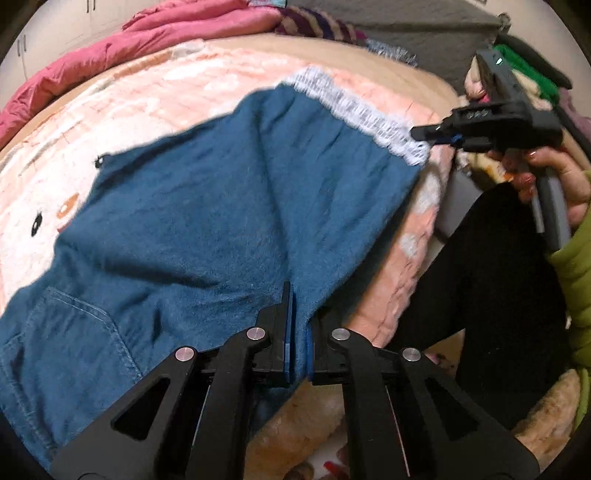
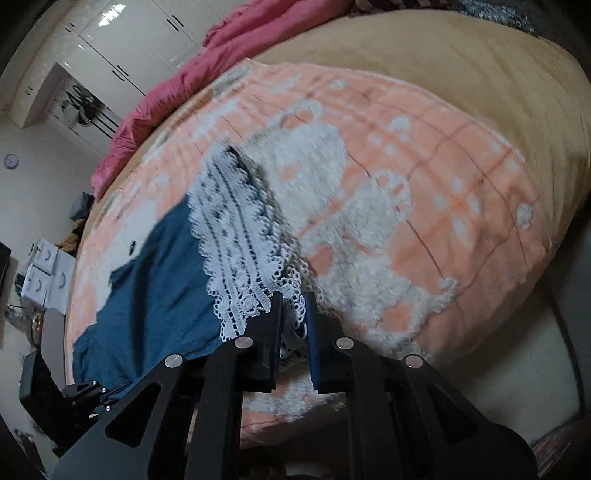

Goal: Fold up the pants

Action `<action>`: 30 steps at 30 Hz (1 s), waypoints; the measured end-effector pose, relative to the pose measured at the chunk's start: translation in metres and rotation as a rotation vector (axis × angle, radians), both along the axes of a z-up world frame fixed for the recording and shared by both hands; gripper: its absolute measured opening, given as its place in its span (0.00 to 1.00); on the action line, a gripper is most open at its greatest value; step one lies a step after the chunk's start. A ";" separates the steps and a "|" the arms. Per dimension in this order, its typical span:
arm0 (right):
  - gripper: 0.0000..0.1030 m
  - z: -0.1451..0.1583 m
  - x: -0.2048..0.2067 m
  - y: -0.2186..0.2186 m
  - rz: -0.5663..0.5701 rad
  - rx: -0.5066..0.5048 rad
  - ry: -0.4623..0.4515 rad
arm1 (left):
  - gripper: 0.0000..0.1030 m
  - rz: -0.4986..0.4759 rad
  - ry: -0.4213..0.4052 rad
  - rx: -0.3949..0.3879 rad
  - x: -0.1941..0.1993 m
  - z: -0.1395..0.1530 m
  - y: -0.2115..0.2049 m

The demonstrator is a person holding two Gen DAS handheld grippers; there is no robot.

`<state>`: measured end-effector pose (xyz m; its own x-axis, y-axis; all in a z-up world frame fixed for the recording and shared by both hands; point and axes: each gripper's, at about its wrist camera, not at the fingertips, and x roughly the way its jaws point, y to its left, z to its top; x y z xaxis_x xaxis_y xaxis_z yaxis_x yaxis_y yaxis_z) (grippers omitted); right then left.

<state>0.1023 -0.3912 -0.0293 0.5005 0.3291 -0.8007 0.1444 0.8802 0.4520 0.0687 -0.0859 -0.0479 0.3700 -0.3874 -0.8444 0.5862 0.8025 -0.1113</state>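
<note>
Blue denim pants (image 1: 207, 221) lie spread on the pink patterned blanket (image 1: 155, 96), with a white lace hem (image 1: 354, 110) at the far end and a back pocket (image 1: 70, 332) near left. My left gripper (image 1: 300, 314) is shut on the pants' near edge. My right gripper (image 1: 424, 133) is seen from the left wrist view at the lace hem's right corner. In the right wrist view the right gripper (image 2: 293, 306) is shut on the lace hem (image 2: 240, 236), with blue fabric (image 2: 155, 288) trailing to the left.
A pink quilt (image 1: 129, 48) lies along the bed's far side. Dark and striped clothes (image 1: 388, 33) are heaped at the back right. White wardrobes (image 2: 122, 40) and stacked boxes (image 2: 44, 273) stand beyond the bed. The person's dark leg (image 1: 480, 277) is beside the bed edge.
</note>
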 end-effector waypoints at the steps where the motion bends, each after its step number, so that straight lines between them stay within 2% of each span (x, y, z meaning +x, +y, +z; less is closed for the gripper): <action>1: 0.12 -0.002 0.001 0.000 0.005 0.003 0.006 | 0.02 -0.001 0.001 0.001 0.000 -0.001 -0.002; 2: 0.13 -0.003 0.001 -0.001 0.005 0.005 0.012 | 0.04 -0.006 -0.003 0.003 -0.001 -0.001 -0.004; 4: 0.19 0.000 0.000 -0.002 0.004 0.003 0.008 | 0.18 -0.020 -0.007 -0.018 -0.004 0.001 -0.005; 6: 0.39 0.006 -0.006 -0.005 -0.010 0.002 -0.018 | 0.46 -0.013 -0.019 -0.036 -0.007 0.006 -0.003; 8: 0.43 0.017 -0.012 -0.006 -0.011 -0.020 -0.063 | 0.47 0.009 -0.039 -0.056 -0.012 0.013 0.002; 11: 0.55 0.036 -0.014 0.011 0.059 -0.110 -0.137 | 0.47 0.082 -0.082 -0.098 -0.025 0.030 0.019; 13: 0.61 0.044 -0.012 0.028 0.115 -0.164 -0.175 | 0.53 0.181 -0.113 -0.149 -0.033 0.046 0.043; 14: 0.66 0.046 -0.009 0.037 0.147 -0.193 -0.192 | 0.60 0.240 -0.136 -0.161 -0.036 0.054 0.056; 17: 0.66 0.045 0.005 0.055 0.189 -0.298 -0.202 | 0.64 0.454 -0.177 -0.146 -0.053 0.069 0.106; 20: 0.67 0.046 0.022 0.067 0.204 -0.341 -0.205 | 0.69 0.608 -0.177 -0.095 -0.065 0.072 0.150; 23: 0.67 0.051 0.030 0.099 0.324 -0.353 -0.254 | 0.69 0.765 -0.118 -0.084 -0.073 0.062 0.194; 25: 0.70 0.050 0.029 0.123 0.429 -0.380 -0.288 | 0.69 0.811 -0.076 -0.142 -0.073 0.056 0.210; 27: 0.70 0.041 0.026 0.144 0.518 -0.404 -0.292 | 0.69 0.799 -0.050 -0.194 -0.070 0.053 0.209; 30: 0.70 0.026 0.024 0.151 0.553 -0.407 -0.262 | 0.69 0.778 -0.017 -0.146 -0.060 0.044 0.197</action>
<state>0.1259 -0.2400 -0.0037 0.5393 0.2913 -0.7901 -0.4379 0.8984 0.0324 0.0089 0.1115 -0.0043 0.5924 -0.1190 -0.7968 -0.1348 0.9605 -0.2436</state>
